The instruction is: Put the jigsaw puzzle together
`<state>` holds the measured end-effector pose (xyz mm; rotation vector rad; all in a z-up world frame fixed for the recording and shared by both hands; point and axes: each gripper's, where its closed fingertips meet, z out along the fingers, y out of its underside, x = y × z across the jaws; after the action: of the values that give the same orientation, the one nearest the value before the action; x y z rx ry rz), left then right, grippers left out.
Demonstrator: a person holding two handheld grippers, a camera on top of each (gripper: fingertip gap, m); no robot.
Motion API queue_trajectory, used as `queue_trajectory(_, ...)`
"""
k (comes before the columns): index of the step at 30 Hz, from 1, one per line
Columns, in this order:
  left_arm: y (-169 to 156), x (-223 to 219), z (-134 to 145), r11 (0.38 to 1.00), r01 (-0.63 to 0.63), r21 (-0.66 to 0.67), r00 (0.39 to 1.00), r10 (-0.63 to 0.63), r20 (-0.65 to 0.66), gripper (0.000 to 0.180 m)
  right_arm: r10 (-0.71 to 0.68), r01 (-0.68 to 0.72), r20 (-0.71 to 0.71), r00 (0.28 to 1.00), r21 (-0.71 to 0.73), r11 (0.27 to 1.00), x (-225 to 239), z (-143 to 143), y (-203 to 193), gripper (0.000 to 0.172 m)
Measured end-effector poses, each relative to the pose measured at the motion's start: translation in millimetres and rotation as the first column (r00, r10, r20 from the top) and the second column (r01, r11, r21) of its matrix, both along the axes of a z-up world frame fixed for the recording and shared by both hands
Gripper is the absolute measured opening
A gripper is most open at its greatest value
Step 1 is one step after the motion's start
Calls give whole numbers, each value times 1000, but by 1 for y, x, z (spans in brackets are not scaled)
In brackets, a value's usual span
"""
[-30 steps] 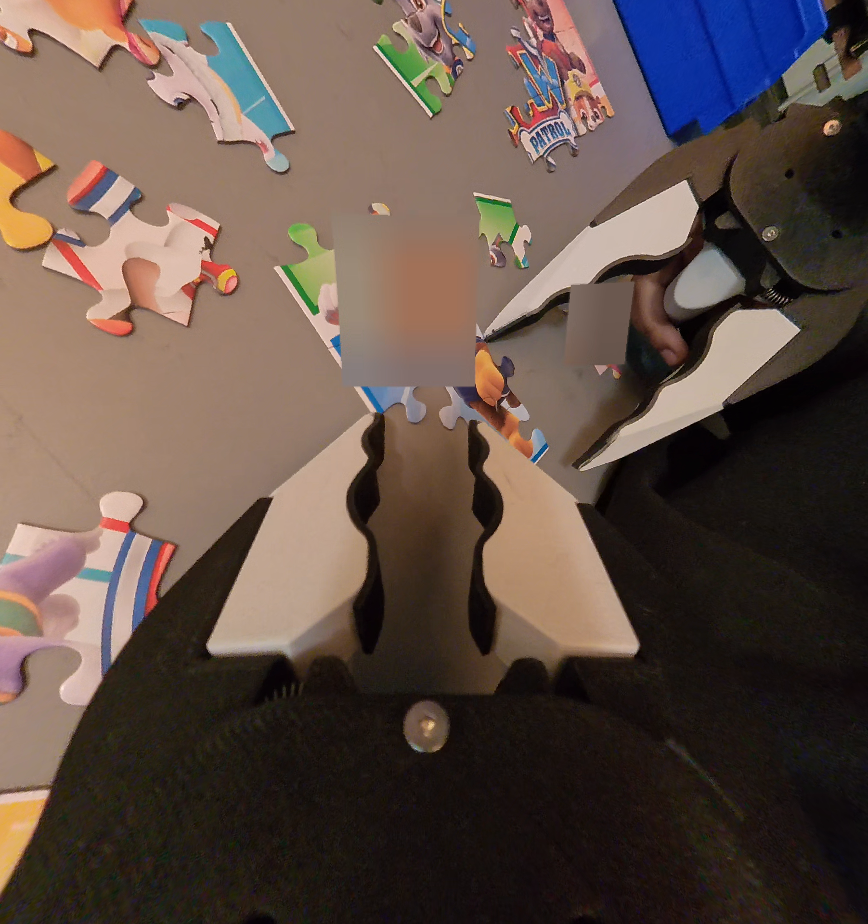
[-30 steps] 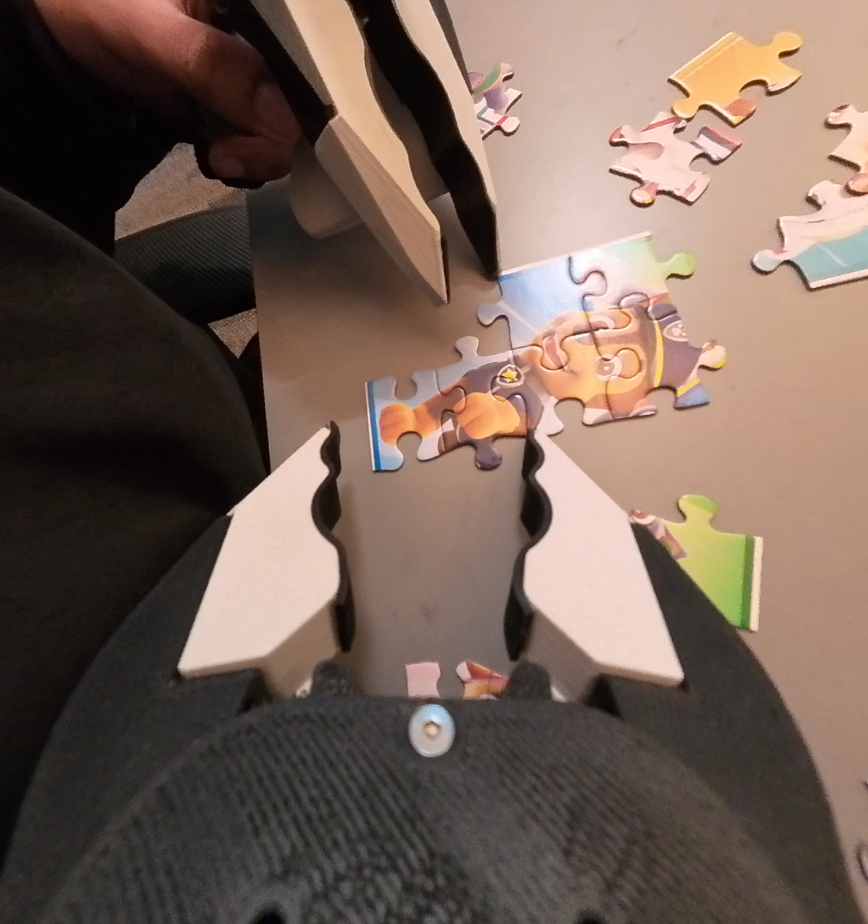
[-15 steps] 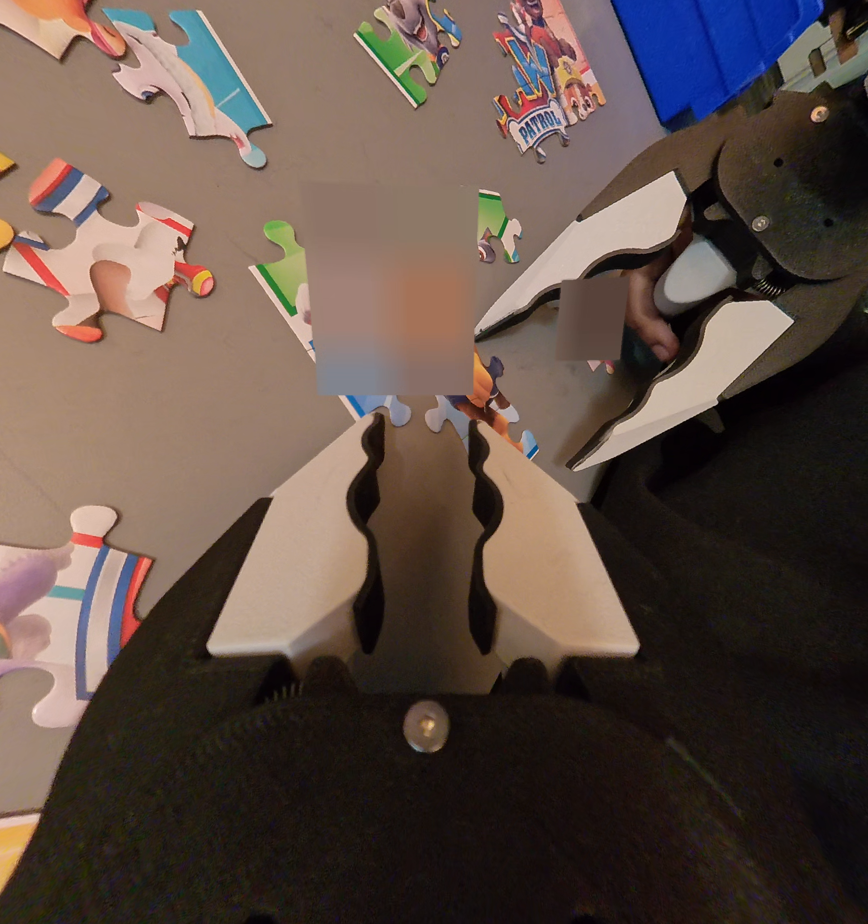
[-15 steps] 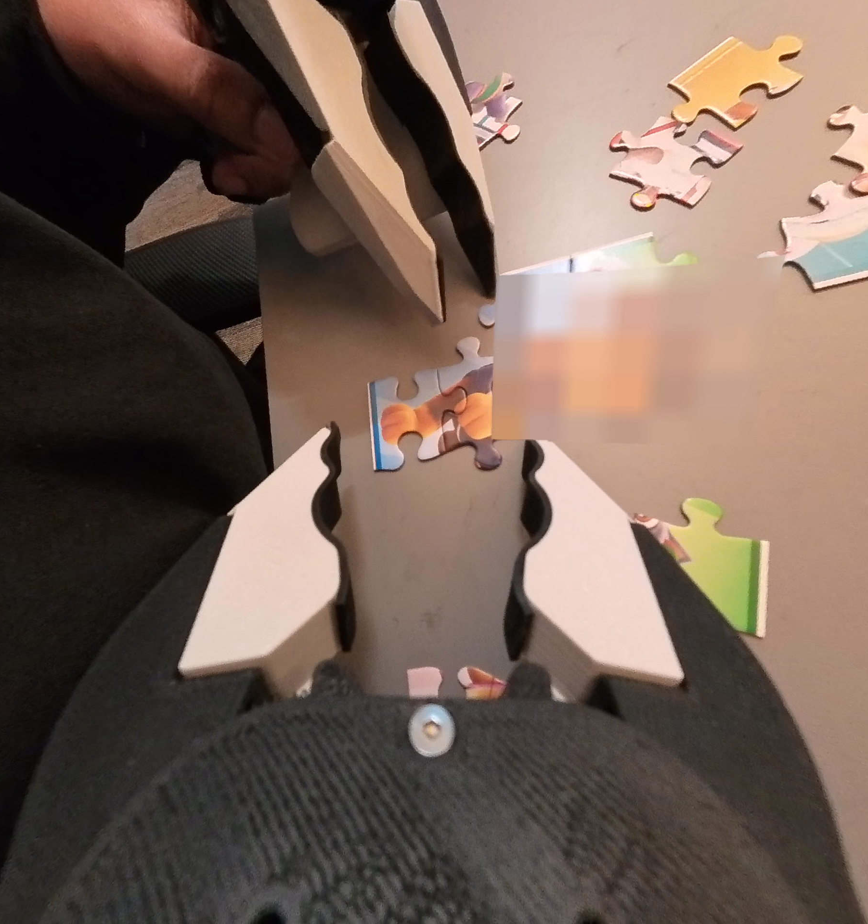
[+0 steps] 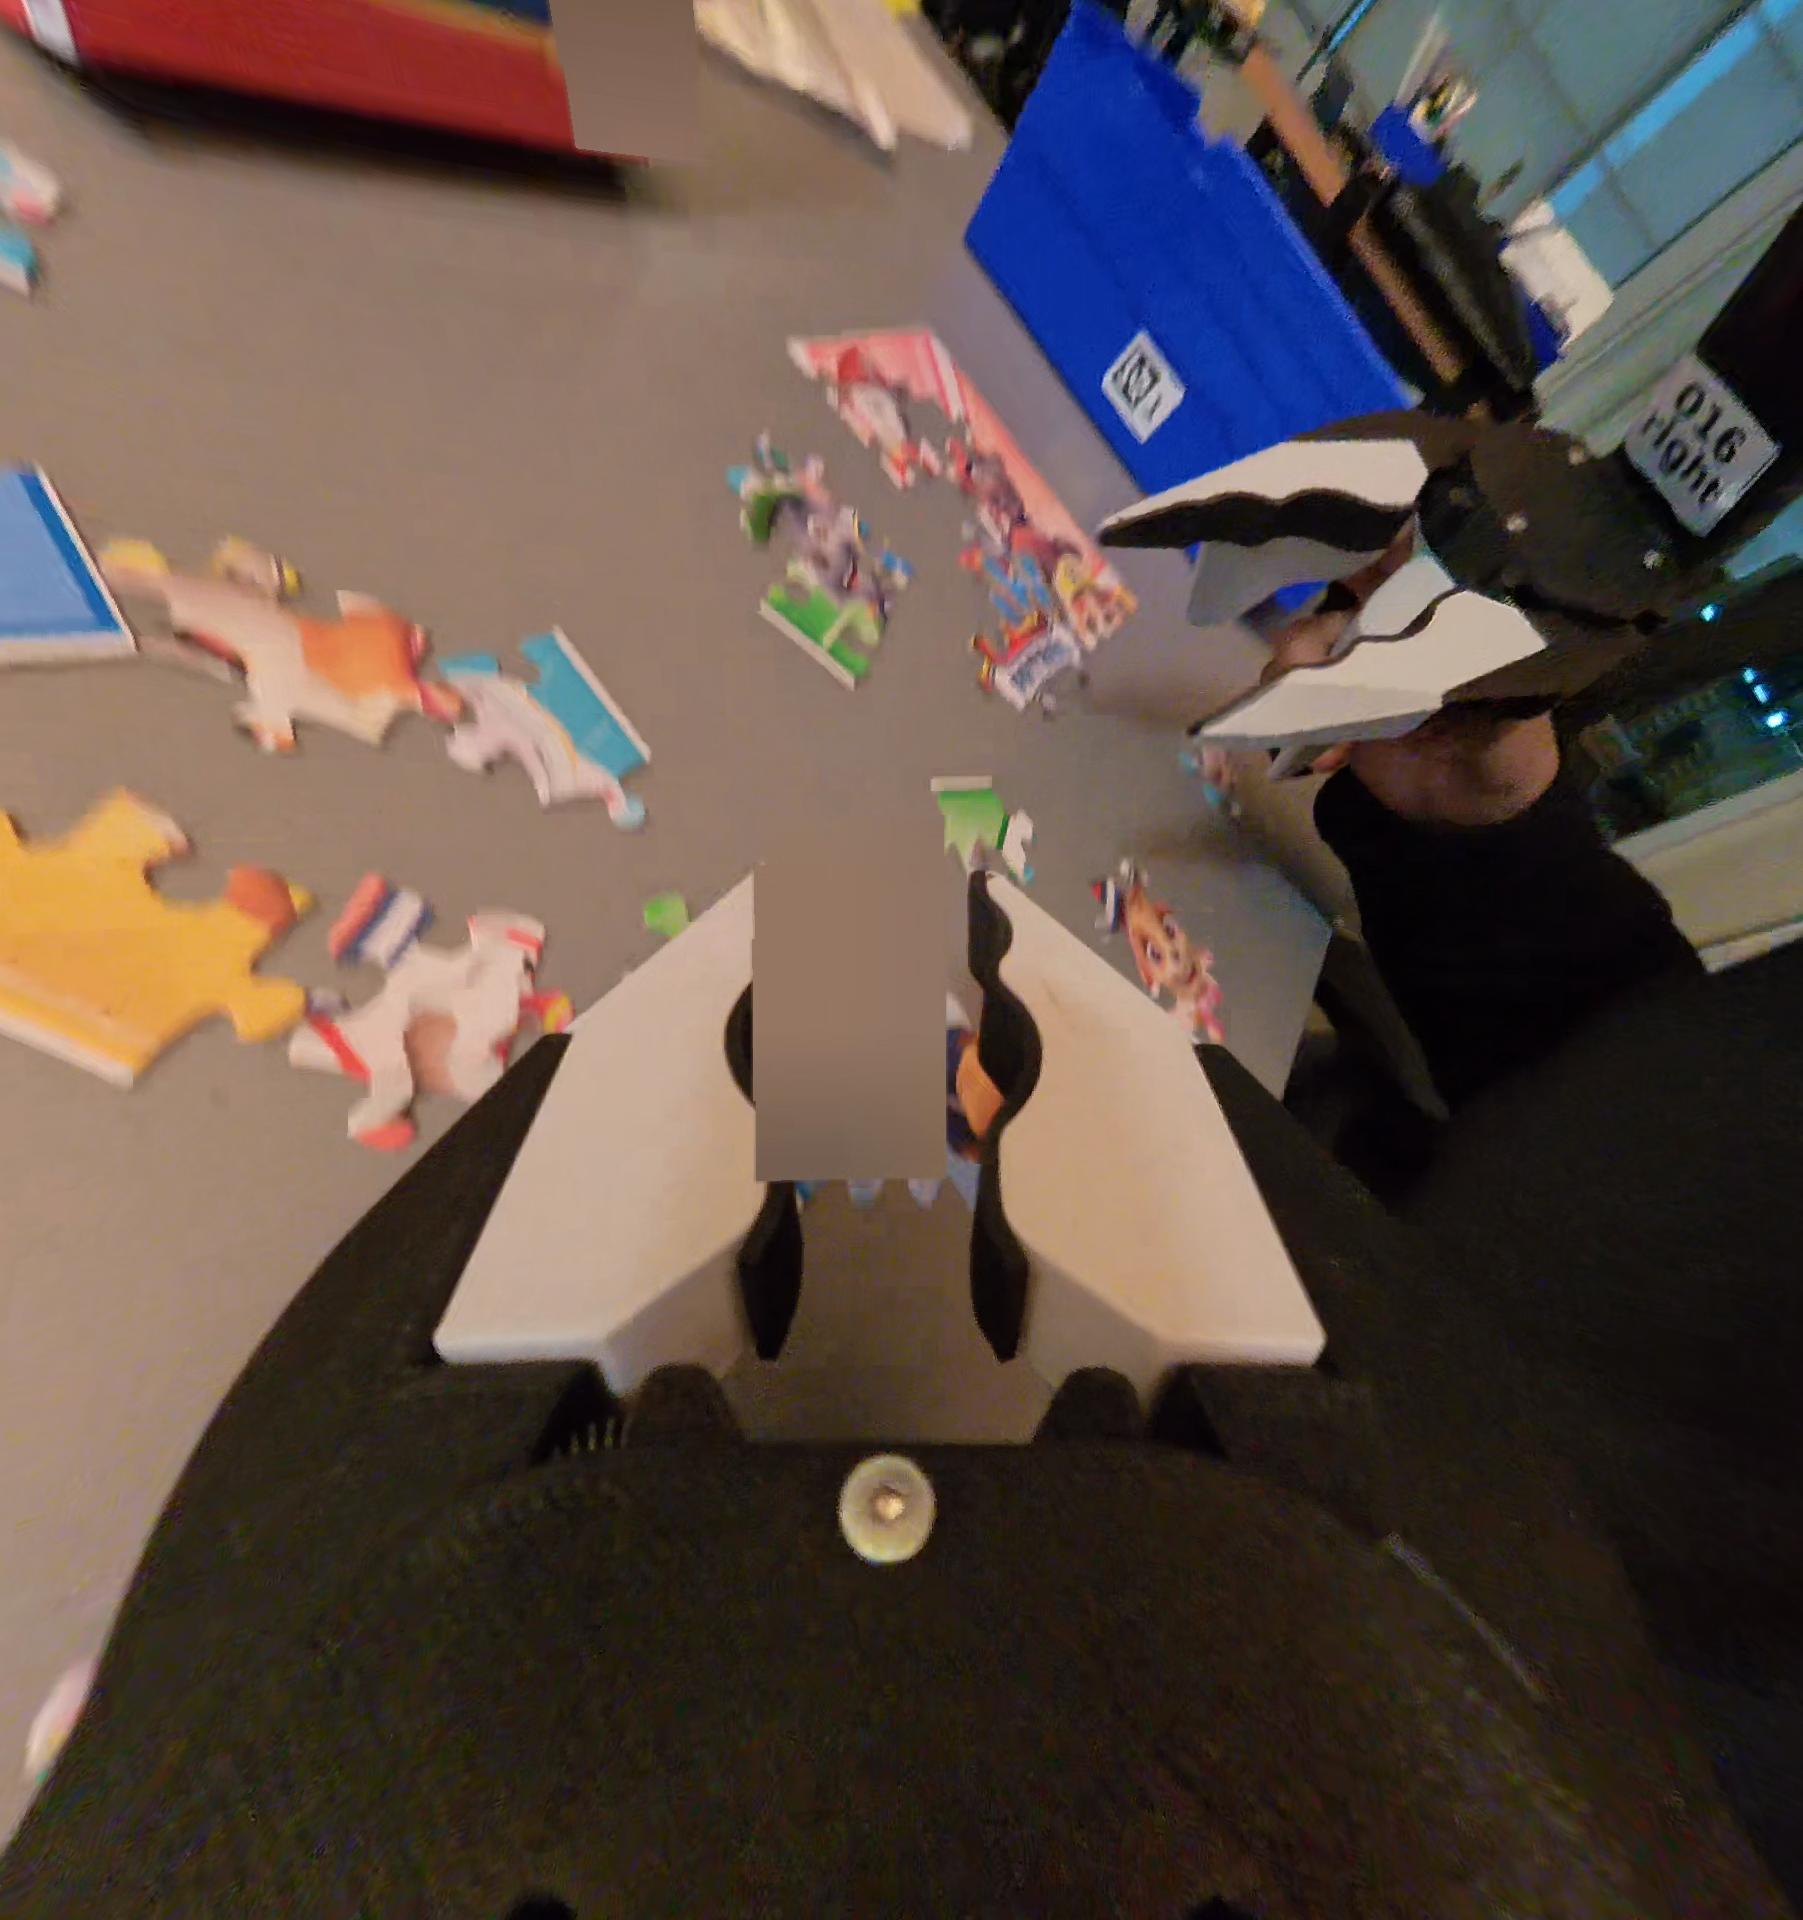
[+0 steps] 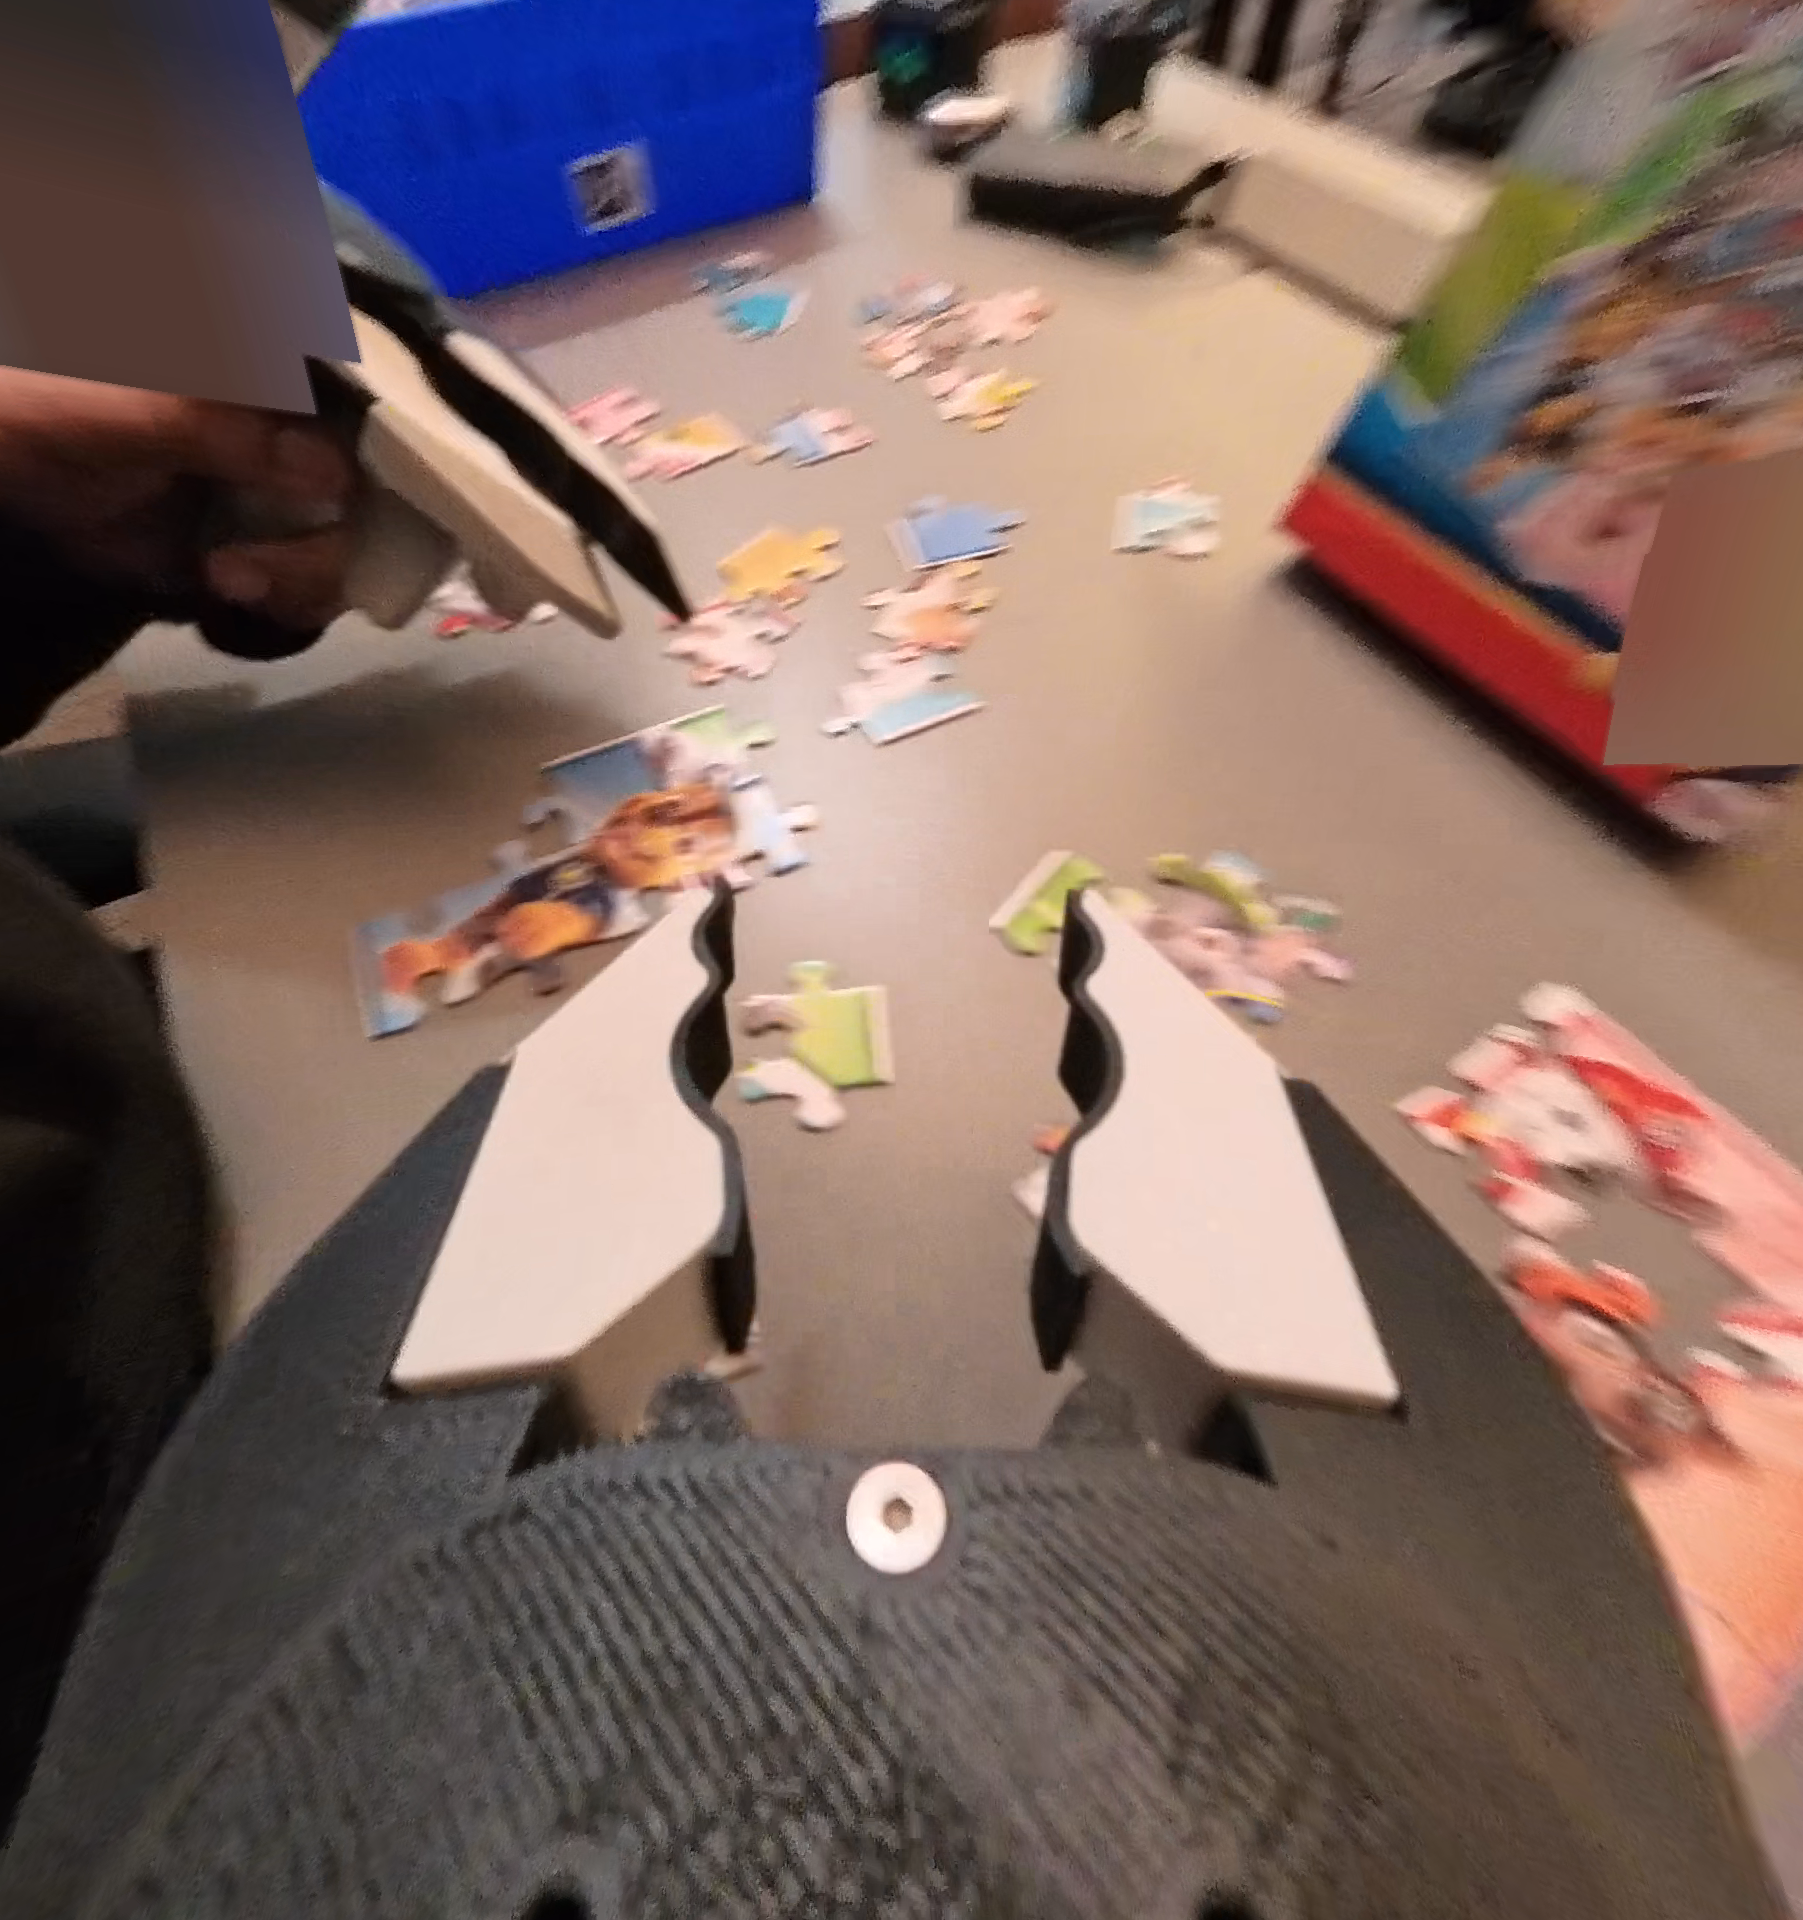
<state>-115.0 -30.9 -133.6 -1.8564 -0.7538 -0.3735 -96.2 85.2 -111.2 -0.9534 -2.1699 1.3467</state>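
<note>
Green puzzle piece (image 6: 824,1044) between open right tongs (image 6: 897,914)

**Grey table strewn with puzzle pieces**

The table (image 6: 1136,727) is flat, grey and matte. Loose puzzle pieces lie scattered across it. A joined cluster (image 6: 585,862) lies near its left edge, a green piece (image 6: 835,1023) just beside. A pink assembled section (image 6: 1645,1195) lies at right. A blue bin (image 6: 564,135) and a red box (image 6: 1448,623) stand on the far part.
</note>
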Motion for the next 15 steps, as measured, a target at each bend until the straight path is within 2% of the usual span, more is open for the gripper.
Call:
queue_trajectory(3, 16, -12, 13, 998, 14, 57, 1000, -13, -23, 30, -121, 123, -109, 987, 11, 992, -11, 22, 42, 60)
queue_trajectory(6, 25, -14, 12, 999, 40, 26, 998, -39, -42, 31, -183, 192, -175, 967, 36, 981, -19, 32, 71, 57)
queue_trajectory(11, 20, -22, 2, 998, -16, -62, 996, 10, -89, 30, -220, 248, -241, 945, 97, 964, -34, 28, 104, 51)
queue_trajectory(15, 6, -33, -1, 991, -100, -89, 993, 94, -72, 30, -208, 247, -290, 934, 104, 963, -43, 22, 123, 52)
